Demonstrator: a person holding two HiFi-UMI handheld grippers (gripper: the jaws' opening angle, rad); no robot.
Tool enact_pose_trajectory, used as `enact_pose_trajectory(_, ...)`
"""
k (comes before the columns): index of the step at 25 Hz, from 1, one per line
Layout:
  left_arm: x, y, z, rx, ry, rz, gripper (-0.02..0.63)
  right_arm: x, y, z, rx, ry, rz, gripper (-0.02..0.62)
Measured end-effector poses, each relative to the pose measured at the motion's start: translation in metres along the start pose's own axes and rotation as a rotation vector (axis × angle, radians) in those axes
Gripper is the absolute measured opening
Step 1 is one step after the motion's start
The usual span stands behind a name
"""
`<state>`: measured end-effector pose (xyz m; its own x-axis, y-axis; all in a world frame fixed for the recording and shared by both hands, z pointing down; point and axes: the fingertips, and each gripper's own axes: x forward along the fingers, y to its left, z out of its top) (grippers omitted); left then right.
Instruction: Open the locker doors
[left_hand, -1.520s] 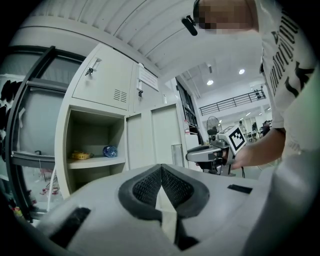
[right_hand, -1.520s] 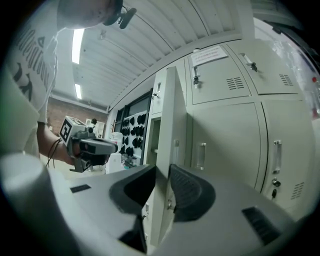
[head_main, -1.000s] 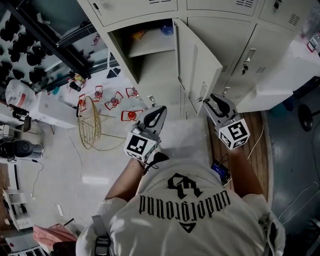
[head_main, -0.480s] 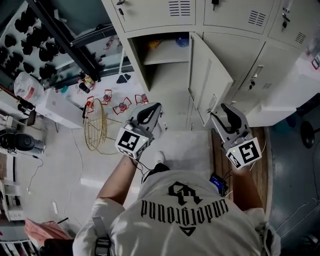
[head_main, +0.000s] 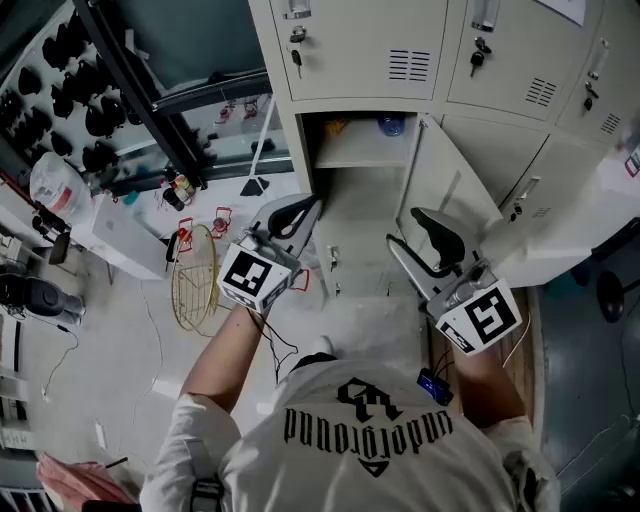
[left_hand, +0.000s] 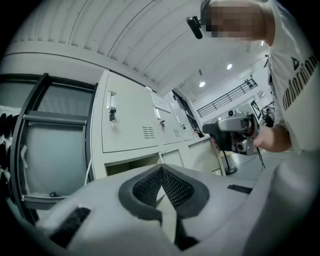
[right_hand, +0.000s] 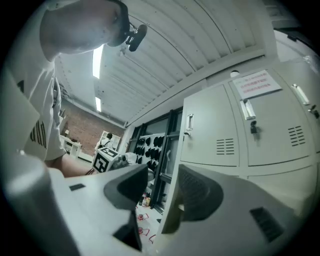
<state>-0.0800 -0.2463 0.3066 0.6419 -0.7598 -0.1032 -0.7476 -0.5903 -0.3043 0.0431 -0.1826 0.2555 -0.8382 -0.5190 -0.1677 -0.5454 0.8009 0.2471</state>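
Right gripper (head_main: 415, 238) hung in the air just in front of the open compartment (head_main: 372, 195), beside its swung-out door (head_main: 452, 180) and clear of it. Jaws had just been opening and stood spread, nothing between the pads. Left gripper (head_main: 300, 210) was at the compartment's left edge, touching nothing, jaws pressed together at the tips, empty.

Locker state: that one lower door was open, hinged at the compartment's right side and swung out toward the person (head_main: 370, 440). Shelf (head_main: 360, 155) inside the compartment held a blue item (head_main: 390, 125) and a yellowish item (head_main: 333, 127), too small to identify. Upper door (head_main: 360, 50) directly above the compartment was shut, key (head_main: 297, 58) in its lock. Second upper door (head_main: 505, 55), above and right of the compartment, was shut too, as was the lower neighbour door (head_main: 555, 160) to the compartment's right.

My read: one door done, this was the gap between doors, both tools free. Likely next target was the door directly above the compartment. That would call for spread jaws around its handle (head_main: 297, 9), a firm close, then a pull outward about the hinge without snagging the key.
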Motion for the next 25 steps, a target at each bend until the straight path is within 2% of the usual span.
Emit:
enact_pose_trajectory(4, 0.005, 0.04, 0.022, 0.03, -0.046, -0.041, 0.008, 0.062, 0.002, 0.025, -0.015, -0.036, 0.033, 0.204)
enact_pose_trajectory(10, 0.011, 0.1, 0.066, 0.122, -0.103, -0.092, 0.008, 0.15, -0.011, 0.077, -0.077, -0.091, 0.039, 0.21)
enact_pose_trajectory(18, 0.018, 0.161, 0.122, 0.164, -0.189, -0.157, 0.008, 0.235, -0.067, 0.127, -0.091, -0.094, -0.055, 0.225)
enact_pose_trajectory(22, 0.028, 0.184, 0.143, 0.206, -0.216, -0.166, 0.008, 0.261, -0.091, 0.147, -0.1, -0.085, -0.102, 0.227)
enact_pose_trajectory(25, 0.034, 0.196, 0.154, 0.203, -0.25, -0.176, 0.008, 0.276, -0.102, 0.154, -0.095, -0.084, -0.112, 0.23)
